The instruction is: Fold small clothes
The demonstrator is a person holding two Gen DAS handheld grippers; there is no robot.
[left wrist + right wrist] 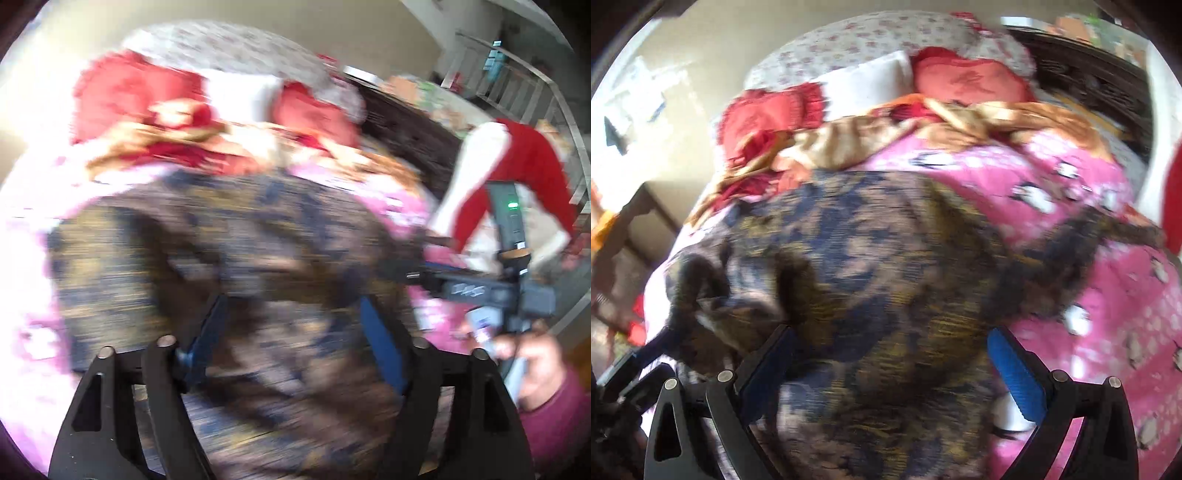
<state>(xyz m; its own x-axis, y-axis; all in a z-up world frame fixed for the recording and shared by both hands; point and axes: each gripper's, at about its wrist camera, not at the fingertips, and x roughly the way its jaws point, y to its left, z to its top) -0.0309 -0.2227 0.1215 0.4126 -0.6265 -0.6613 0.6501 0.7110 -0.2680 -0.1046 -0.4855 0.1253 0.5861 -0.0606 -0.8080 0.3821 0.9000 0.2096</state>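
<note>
A dark garment [229, 240] patterned in brown, navy and gold lies spread on a pink bed sheet [402, 210]. My left gripper [291, 301] hovers over its near part, blue pads wide apart, jaws open, pressing on nothing. In the right wrist view the same garment [868, 258] fills the middle, one sleeve [1108, 229] trailing right across the sheet [997, 173]. My right gripper [890, 332] is open above the cloth. In the left wrist view the right gripper [413, 275] sits at the garment's right edge, held by a hand [535, 369] in a maroon sleeve. Both views are blurred.
Red pillows [967, 77], a white pillow [868, 81] and a crumpled orange-brown blanket [849, 144] lie at the head of the bed. A dark headboard [1089, 81] stands behind. A red and white garment [517, 166] hangs at the right, near a metal railing [535, 85].
</note>
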